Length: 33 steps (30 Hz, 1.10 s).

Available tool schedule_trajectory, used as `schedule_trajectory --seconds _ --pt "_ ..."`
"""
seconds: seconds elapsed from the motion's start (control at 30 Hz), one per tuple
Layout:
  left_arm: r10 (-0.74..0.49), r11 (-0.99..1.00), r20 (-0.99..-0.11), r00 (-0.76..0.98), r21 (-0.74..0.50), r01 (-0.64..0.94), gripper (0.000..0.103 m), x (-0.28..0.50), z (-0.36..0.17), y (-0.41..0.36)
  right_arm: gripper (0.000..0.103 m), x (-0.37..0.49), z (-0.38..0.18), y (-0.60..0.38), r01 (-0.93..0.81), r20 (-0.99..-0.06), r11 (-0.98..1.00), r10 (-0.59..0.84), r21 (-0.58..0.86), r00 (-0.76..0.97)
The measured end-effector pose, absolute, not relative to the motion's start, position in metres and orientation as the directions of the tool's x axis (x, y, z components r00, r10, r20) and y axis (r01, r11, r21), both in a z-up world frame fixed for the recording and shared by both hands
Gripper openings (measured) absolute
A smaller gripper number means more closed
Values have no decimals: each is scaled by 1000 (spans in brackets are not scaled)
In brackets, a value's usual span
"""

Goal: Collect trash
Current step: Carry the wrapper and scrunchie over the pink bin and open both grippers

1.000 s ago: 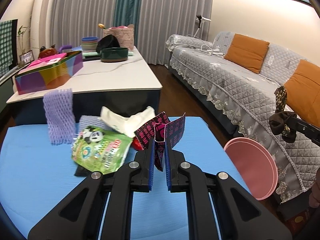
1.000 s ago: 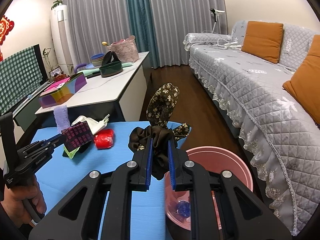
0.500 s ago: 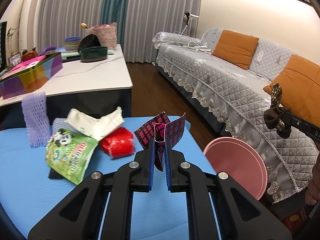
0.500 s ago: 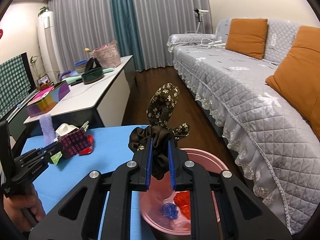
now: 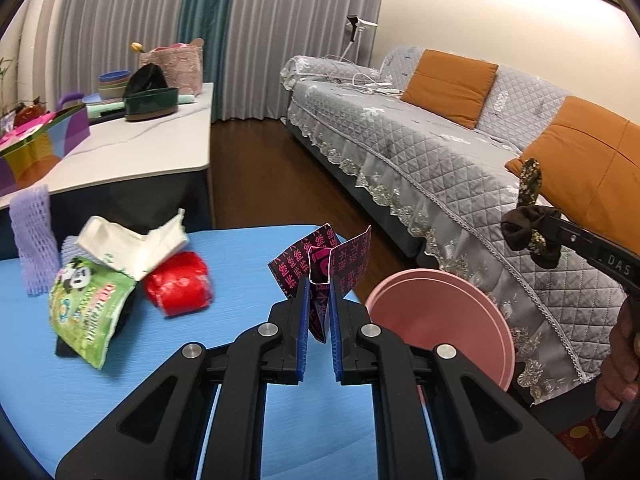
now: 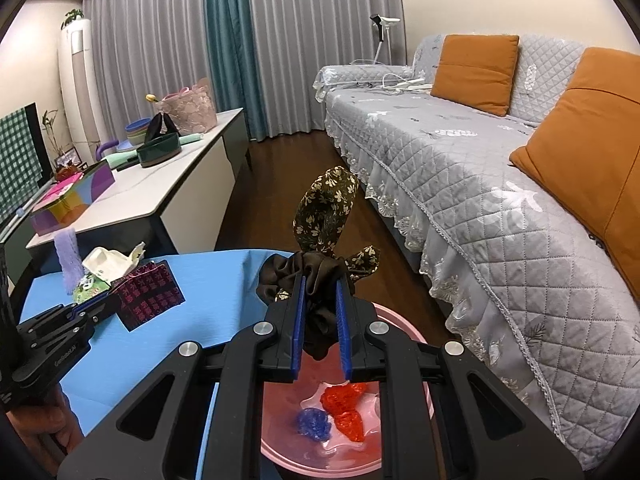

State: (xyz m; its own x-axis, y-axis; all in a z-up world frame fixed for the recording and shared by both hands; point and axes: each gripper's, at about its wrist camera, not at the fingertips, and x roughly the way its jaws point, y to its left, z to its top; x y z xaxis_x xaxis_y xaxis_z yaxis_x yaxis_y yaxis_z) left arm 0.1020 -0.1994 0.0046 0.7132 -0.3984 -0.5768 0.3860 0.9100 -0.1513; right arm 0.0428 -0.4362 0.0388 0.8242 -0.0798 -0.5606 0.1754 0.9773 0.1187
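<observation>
Scrunchie point(image 6: 320, 276): dark brown satin cloth, soft sheen, floral-print tail. Folded carton point(image 5: 320, 268): printed card, slightly glossy. Basin point(image 6: 400, 432), lower centre of frame: pink plastic, smooth, glossy inside. Table cover point(image 5: 240, 248): blue, matt, fine-ribbed. Red wrapper point(image 5: 178, 286): crinkled glossy film. Sofa cover point(image 6: 460, 168), right: grey quilted cloth, lace hem.

Grey quilted sofa point(image 6: 480, 168), curtained wall point(image 6: 168, 52)

Both wrist views look forward and down; both share the blue table point(image 5: 240, 248) and sofa point(image 6: 460, 152).
</observation>
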Motion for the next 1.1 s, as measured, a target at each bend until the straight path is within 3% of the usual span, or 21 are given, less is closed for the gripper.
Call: schedule_trajectory --seconds 0.87,1.0,1.03,1.07,1.1 --pt "-481 850 -621 619 -156 504 9 94 -21 -284 16 45 23 -465 243 -596 965 -137 101 791" --pt "-504 830 -624 597 -160 533 10 92 -20 -289 23 44 26 -465 249 -592 963 -145 99 793" --pt "-508 827 -624 593 -161 539 13 91 -20 -289 31 44 26 -465 254 -592 962 -149 98 792" --pt "-514 823 -624 589 -165 543 16 91 -20 -288 34 43 26 -466 255 -589 962 -149 101 794" --pt "-517 822 -623 587 -169 545 29 91 -19 -287 41 43 27 -466 261 -587 960 -154 102 795"
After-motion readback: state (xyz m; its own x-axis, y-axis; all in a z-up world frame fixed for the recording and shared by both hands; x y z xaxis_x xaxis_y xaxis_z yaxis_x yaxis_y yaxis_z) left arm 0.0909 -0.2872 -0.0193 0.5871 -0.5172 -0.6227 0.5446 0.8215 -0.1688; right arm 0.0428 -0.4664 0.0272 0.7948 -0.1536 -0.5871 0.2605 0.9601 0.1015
